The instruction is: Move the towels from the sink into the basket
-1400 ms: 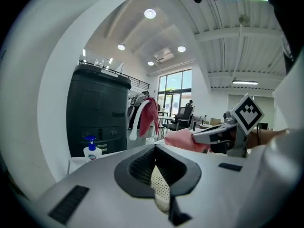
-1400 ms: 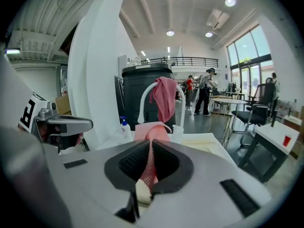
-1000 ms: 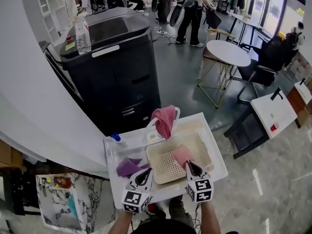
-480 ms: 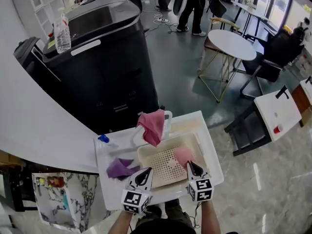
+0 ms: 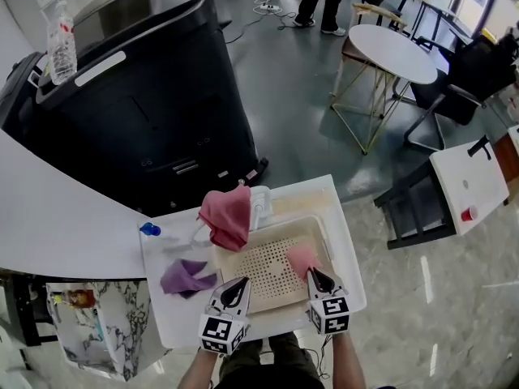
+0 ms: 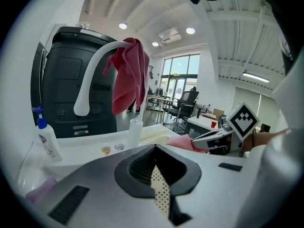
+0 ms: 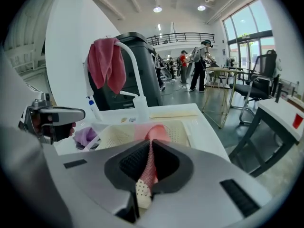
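Right gripper view shows the right tool clamped on a small pink cloth towel above the cream perforated plastic basket, so delivery seems underway; next it likely needs lowering and opening, while the left tool hovers closed, empty.

The pale pink towel, rose-red towel and purple towel are plain; the cream basket is dotted with holes.

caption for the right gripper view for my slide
Right gripper shut on a pink towel over the cream perforated basket; red towel draped on the faucet.
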`<state>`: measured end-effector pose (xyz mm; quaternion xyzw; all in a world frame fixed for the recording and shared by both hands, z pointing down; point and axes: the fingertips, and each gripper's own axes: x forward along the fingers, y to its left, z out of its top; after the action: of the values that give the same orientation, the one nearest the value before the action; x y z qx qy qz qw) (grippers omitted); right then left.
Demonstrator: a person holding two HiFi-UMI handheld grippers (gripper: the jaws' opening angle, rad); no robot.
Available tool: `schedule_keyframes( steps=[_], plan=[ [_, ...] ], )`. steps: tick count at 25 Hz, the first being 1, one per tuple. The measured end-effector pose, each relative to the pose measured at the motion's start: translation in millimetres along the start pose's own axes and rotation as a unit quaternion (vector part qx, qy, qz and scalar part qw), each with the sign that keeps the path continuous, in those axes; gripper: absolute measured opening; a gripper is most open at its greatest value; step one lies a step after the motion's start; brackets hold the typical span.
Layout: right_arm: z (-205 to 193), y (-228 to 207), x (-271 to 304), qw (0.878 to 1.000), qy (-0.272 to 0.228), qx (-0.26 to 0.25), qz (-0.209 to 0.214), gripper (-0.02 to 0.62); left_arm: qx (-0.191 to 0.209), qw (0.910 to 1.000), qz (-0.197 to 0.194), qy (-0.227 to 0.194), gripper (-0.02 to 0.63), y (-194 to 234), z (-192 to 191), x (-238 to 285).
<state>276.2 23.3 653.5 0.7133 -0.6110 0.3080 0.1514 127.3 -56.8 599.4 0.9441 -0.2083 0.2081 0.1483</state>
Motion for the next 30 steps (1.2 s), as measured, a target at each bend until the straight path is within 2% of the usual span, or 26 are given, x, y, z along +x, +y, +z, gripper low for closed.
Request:
schedule_keyframes(
  steps=[11,19,23,24,26,30],
  plan=[
    [-24,-17,33,0.999,0.043,0.006,0.009,0.038,-0.017,0.9996,0.014,0.020,0.003,6,-21,27],
    [-24,-20,35,0.999,0.047,0.002,0.010,0.040,-0.024,0.9994,0.011,0.023,0.003,3,-23,32],
    [-19,-18,31,0.999,0.031,0.003,0.012,0.041,-0.024,0.9994,0.011,0.024,0.003,0,-24,31],
    [-17,-17,30,1.000,0.024,0.003,0.014,0.048,-0.024,0.9994,0.011,0.024,0.003,0,-24,30],
    [-13,-16,27,1.000,0.013,0.002,0.020,0.134,-0.024,0.9993,0.010,0.026,0.003,-2,-25,30],
    [-9,-13,23,1.000,0.004,-0.001,0.026,0.156,-0.023,0.9994,0.009,0.023,0.003,-5,-25,28]
  ],
)
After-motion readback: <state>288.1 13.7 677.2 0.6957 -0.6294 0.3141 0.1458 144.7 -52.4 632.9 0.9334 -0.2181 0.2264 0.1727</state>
